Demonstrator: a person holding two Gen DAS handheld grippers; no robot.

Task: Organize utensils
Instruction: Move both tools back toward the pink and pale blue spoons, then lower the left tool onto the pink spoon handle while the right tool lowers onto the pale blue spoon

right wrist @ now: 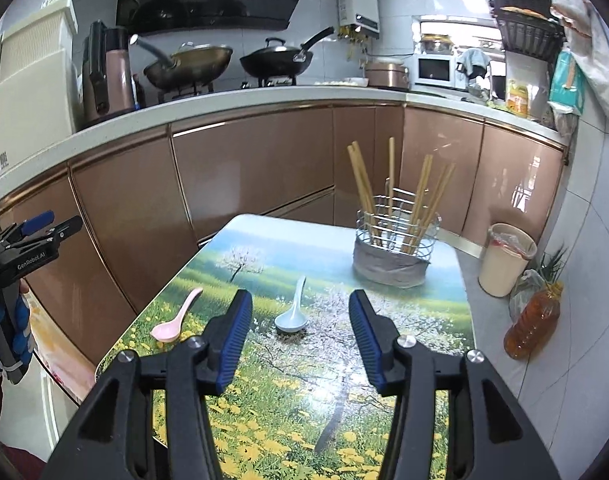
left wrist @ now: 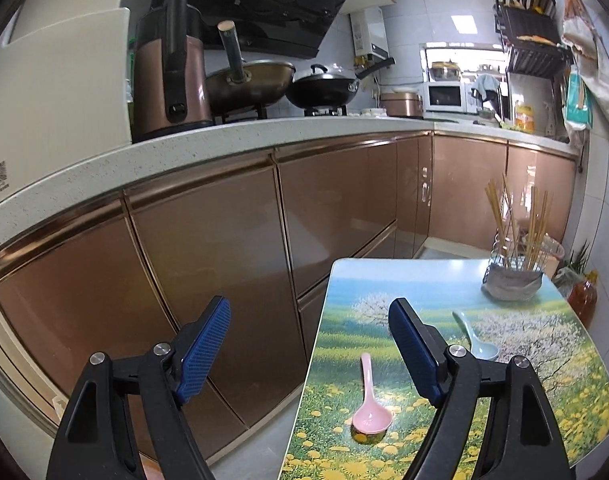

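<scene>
- The left gripper (left wrist: pixel 309 326) is hanging with its blue-padded jaws spread wide and nothing between them, its left finger out past the table's edge and its right finger over the table top.
- The right gripper (right wrist: pixel 300 314) is hovering above the table with its jaws apart, gripping nothing; the blue spoon shows in the gap between them, farther along the table.
- The pink spoon (left wrist: pixel 369 404) is lying on the table (left wrist: pixel 524 420) near its left edge, bowl toward the camera, just left of the left gripper's right finger.
- The blue spoon (right wrist: pixel 293 312) is lying near the middle of the table, bowl toward the camera, handle pointing toward the basket, well apart from the pink one.
- A wire basket (right wrist: pixel 396 240) with a grey wrap round its base is standing at the far right corner of the table, holding several chopsticks (right wrist: pixel 388 192) upright and leaning.
- Beyond the table, copper-coloured cabinets (right wrist: pixel 244 168) are running under a pale counter carrying two woks.
- A bottle of oil (right wrist: pixel 534 320) and a cream bin (right wrist: pixel 506 258) are standing on the floor to the right.
</scene>
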